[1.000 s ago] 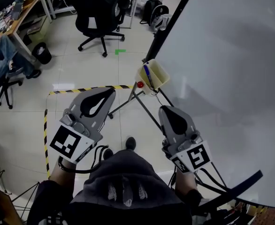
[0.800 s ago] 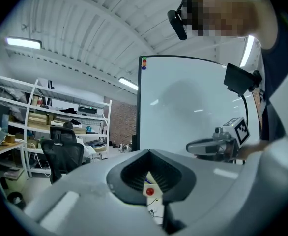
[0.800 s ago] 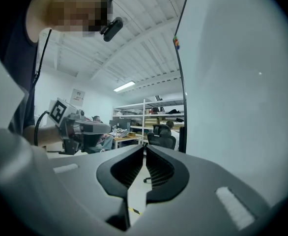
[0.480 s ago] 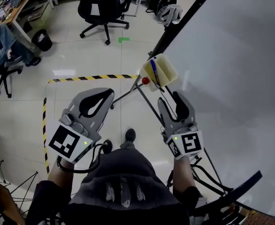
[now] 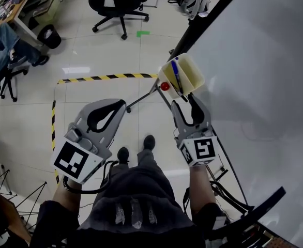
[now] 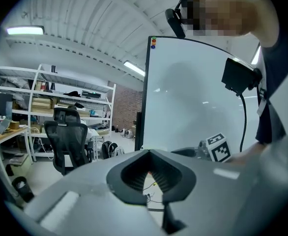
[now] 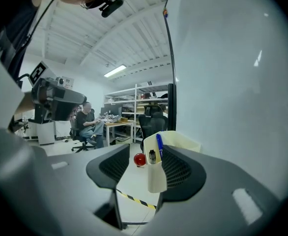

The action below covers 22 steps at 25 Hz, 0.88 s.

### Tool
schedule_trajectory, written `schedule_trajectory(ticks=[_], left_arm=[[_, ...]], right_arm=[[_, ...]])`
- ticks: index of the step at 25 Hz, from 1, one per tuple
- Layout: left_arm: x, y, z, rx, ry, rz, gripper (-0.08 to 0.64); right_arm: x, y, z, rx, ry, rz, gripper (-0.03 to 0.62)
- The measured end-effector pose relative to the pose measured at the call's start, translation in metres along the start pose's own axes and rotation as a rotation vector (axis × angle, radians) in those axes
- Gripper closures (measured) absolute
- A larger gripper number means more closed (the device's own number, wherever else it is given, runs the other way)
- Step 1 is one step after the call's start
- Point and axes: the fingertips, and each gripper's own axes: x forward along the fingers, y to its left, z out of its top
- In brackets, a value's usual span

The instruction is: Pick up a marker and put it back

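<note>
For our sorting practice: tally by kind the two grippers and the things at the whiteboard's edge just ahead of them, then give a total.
Grippers: 2 (left gripper, right gripper)
Cream holder: 1
Blue marker: 1
Red knob: 1
Total: 5
A dark stub beside the marker is too small to name, so it is not counted.

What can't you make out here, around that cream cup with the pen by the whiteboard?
- Blue marker: its lower end is hidden inside the cream holder, in both the head view and the right gripper view.
- Small dark object beside the marker: too small to identify, right gripper view.
- Whiteboard: its right part is cut off by the edge of the head view.
</note>
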Motion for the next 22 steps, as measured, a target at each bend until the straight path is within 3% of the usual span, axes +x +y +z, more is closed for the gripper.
schedule_trajectory(ticks=[6, 13, 16, 22], left_arm=[[0.006, 0.004, -0.011, -0.003, 0.039, 0.018, 0.554], [0.012, 0.004, -0.019, -0.006, 0.066, 0.022, 0.554], [0.012, 0.004, -0.019, -0.005, 0.069, 0.022, 0.554], [0.008, 0.010, -0.020, -0.005, 0.070, 0.032, 0.554]], right_arm=[[0.008, -0.004, -0.010, 0.006, -0.028, -0.006, 0.414], [0.014, -0.007, -0.008, -0.040, -0.060, -0.037, 0.493], [0.016, -0.009, -0.004, -0.047, -0.079, -0.068, 0.557], [0.020, -0.009, -0.005, -0.060, -0.072, -0.076, 0.557]])
